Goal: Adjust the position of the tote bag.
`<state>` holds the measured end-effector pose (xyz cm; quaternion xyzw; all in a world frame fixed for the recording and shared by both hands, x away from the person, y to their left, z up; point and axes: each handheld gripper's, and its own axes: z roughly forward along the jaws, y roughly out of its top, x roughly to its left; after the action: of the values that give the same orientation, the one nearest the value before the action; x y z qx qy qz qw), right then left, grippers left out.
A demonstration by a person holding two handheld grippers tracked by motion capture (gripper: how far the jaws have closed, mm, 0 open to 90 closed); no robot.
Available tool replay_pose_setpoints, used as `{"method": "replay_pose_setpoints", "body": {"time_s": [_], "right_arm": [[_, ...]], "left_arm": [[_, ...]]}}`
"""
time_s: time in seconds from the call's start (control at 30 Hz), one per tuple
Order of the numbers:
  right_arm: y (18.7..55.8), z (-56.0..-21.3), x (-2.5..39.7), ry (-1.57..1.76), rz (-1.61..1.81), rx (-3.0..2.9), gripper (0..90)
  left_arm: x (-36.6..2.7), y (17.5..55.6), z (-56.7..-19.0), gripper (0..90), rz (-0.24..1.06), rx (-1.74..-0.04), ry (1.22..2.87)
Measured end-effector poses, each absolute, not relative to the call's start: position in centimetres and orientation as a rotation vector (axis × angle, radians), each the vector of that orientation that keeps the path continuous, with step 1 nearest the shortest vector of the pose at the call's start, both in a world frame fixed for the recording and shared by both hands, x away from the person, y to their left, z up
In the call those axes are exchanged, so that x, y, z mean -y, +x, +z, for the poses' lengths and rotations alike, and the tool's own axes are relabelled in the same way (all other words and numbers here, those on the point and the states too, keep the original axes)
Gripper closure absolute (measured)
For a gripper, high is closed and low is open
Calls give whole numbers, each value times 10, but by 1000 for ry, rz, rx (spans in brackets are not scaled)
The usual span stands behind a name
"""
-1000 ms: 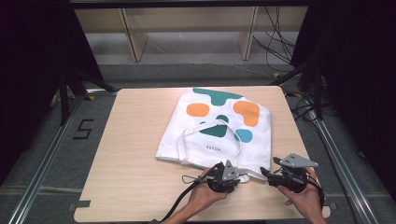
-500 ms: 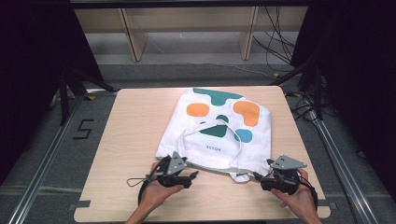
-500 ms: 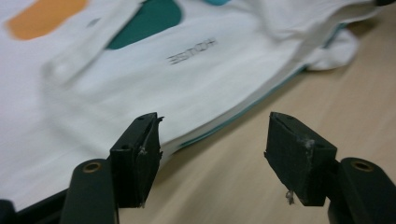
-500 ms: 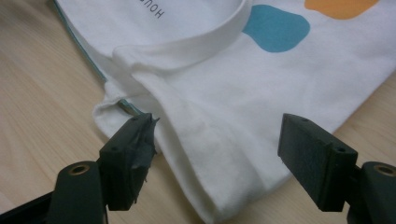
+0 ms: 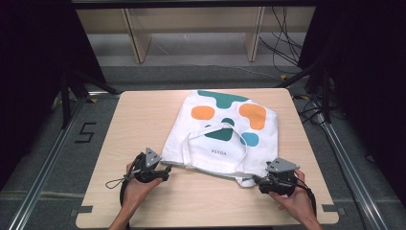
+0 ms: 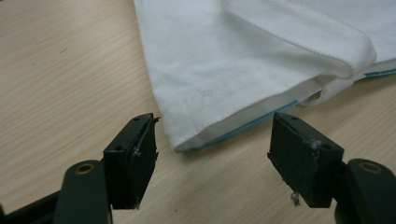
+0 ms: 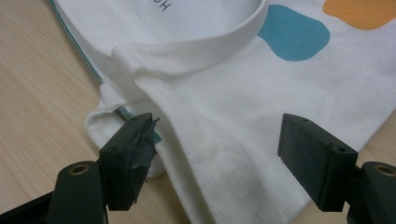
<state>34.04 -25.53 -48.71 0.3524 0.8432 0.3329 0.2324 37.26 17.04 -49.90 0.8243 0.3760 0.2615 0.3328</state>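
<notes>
tote bag (image 5: 225, 134) flat mid-table, mouth toward the near edge. left gripper (image 6: 212, 140) and right gripper (image 7: 217, 140) both spread at its near corners; probably they'd pinch one layer only, or drag it.

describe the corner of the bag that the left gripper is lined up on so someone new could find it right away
On the wooden table lies a white tote bag printed with orange and teal shapes. Follow its open edge, the one nearest the person, to the end by the left gripper: that corner shows a thin teal lining and sits just ahead of the open jaws.
</notes>
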Motion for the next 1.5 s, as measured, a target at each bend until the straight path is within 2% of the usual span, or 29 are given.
{"method": "replay_pose_setpoints", "body": {"time_s": [0.07,0.23,0.3,0.33,0.6,0.67,0.8,0.83,0.87,0.9,0.93,1.1,1.13,1.23,1.4,1.47,1.5], "right_arm": [[341,-487,253,983,911,-2311,282],[341,-487,251,995,906,-2310,283],[342,-487,251,995,910,-2310,283],[342,-487,251,1011,916,-2311,281],[343,-487,252,970,919,-2311,308],[344,-487,249,946,922,-2330,322],[346,-488,243,930,913,-2329,342],[347,-489,239,895,895,-2352,366],[347,-489,239,895,895,-2352,366],[349,-489,235,867,852,-2347,389],[349,-489,235,867,852,-2347,389],[358,-491,231,875,734,-2350,426],[358,-491,231,875,734,-2350,426],[352,-490,246,839,637,-2282,520],[353,-494,270,928,620,-2267,534],[359,-495,276,915,644,-2263,583],[363,-496,278,927,652,-2287,662]], "left_arm": [[-166,375,-500,316,726,-937,2204],[-158,389,-509,323,749,-1021,2201],[-159,393,-508,327,769,-983,2233],[-158,395,-510,330,764,-1025,2206],[-146,409,-510,329,799,-1041,2172],[-143,413,-509,360,840,-999,2207],[-143,421,-511,425,784,-1019,2184],[-144,418,-510,593,781,-987,2199],[-144,418,-510,654,781,-987,2199],[-145,417,-507,691,820,-937,2240],[-144,416,-507,691,822,-931,2248],[-142,412,-502,826,834,-909,2250],[-142,409,-500,826,840,-898,2253],[-145,389,-491,842,892,-816,2252],[-147,361,-491,840,864,-766,2270],[-147,349,-495,828,843,-743,2287],[-147,344,-498,802,828,-741,2297]]}}
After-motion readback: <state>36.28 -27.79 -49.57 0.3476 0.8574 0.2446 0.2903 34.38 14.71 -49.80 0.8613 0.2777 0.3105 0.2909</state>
